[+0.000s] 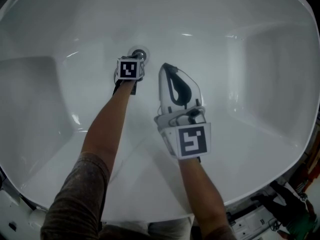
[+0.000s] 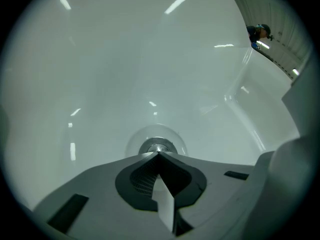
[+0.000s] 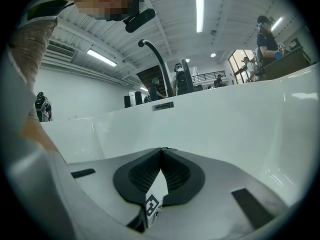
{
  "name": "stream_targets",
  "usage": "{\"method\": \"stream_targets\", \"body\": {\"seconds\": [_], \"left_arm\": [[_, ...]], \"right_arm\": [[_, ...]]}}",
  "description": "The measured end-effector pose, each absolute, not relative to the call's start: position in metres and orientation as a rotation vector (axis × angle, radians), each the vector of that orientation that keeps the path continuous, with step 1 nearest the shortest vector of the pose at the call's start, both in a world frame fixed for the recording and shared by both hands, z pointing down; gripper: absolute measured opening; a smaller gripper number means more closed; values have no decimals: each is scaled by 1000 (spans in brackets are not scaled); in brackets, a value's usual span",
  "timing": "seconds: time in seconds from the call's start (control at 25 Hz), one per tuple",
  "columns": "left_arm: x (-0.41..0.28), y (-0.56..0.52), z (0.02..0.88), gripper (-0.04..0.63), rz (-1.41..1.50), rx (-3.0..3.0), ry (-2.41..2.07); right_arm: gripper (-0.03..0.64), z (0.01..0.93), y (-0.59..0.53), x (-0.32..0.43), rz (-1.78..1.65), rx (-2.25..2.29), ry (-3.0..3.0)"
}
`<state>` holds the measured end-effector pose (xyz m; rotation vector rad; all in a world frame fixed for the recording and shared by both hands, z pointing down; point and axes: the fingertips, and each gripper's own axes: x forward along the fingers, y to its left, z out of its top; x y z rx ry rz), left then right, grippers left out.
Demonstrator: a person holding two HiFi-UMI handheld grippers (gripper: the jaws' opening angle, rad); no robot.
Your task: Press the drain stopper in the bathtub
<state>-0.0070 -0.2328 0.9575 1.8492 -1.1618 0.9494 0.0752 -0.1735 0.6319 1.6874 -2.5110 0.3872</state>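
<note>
- Left gripper (image 1: pixel 137 60) (image 2: pixel 159 154): its jaws are seen pressed together with nothing between them. The tips are set at the 6 o'clock edge of the round chrome drain stopper (image 1: pixel 139 52) (image 2: pixel 157 146). Whether contact is made cannot be told.
- Right gripper (image 1: pixel 168 67) (image 3: pixel 161 149): its jaws are likewise closed on nothing. It is held at 4 o'clock from the left gripper, well apart from the stopper, and is aimed at the tub wall.
- The stopper is sunk in a shallow round recess in the floor of the white glossy bathtub (image 1: pixel 250 59) (image 2: pixel 100 84) (image 3: pixel 225 119), at about 11 o'clock in the head view.
- The tub surface is smooth and bare, and streaks of reflected light are carried on it.
- Beyond the rim, in the right gripper view, a white-walled hall with ceiling strip lights (image 3: pixel 200 11) is shown.
- Counted: two grippers, two bare forearms (image 1: pixel 107 129), one stopper, one black curved faucet (image 3: pixel 156 59) at 12 o'clock on the rim, and one dark overflow plate (image 3: pixel 163 105) below it. At least three standing people (image 3: pixel 265 39) are made out in the hall.
</note>
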Motion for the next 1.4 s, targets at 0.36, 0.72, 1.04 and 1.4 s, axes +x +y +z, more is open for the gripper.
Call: {"method": "stream_targets", "body": {"seconds": [0.36,0.72,1.04,1.4], "left_arm": [[-2,-231,972,0,958,1844,-1171],[-7,-235,974,2,988,1819,-1145],[-7,-233,966,2,940,1841,-1161],[-13,-226,941,0,934,1788,-1149]], "right_arm": [[0,643,-173,83,405,1688,-2498],[0,642,-172,83,398,1699,-2482],[0,640,-172,85,404,1710,-2475],[0,609,-176,88,388,1743,-2502]]}}
